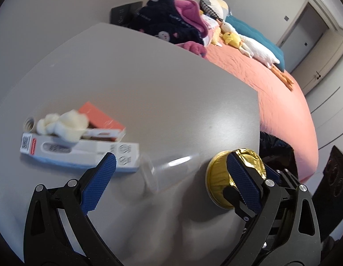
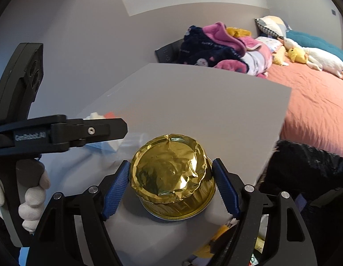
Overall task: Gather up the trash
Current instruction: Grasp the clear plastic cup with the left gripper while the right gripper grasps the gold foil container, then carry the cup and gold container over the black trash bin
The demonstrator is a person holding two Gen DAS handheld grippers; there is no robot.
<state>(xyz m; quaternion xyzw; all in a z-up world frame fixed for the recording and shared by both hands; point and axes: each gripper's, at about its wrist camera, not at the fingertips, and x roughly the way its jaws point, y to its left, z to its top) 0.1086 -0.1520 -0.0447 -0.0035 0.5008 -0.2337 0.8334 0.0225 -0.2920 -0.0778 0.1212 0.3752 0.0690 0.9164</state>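
Observation:
A gold foil container [image 2: 171,175] with a crumpled foil lid sits near the right edge of the grey table [image 2: 193,102]. My right gripper [image 2: 171,177] is shut on it, blue pads against both sides. In the left wrist view the container [image 1: 215,177] shows behind my left gripper's right finger. My left gripper [image 1: 171,157] stands open over the table, and a blurred clear plastic item [image 1: 162,170] lies between its fingers, untouched. Left of it lie a white box [image 1: 78,153], a red box [image 1: 100,119] and a wad of tissue [image 1: 67,124]. Seen side-on, the left gripper [image 2: 121,129] is held by a gloved hand [image 2: 31,199].
A black trash bag [image 2: 304,166] hangs open just past the table's right edge. Beyond it is a bed [image 1: 271,93] with a salmon cover, piled clothes [image 1: 171,20] and plush toys [image 1: 249,46]. A grey wall runs behind the table.

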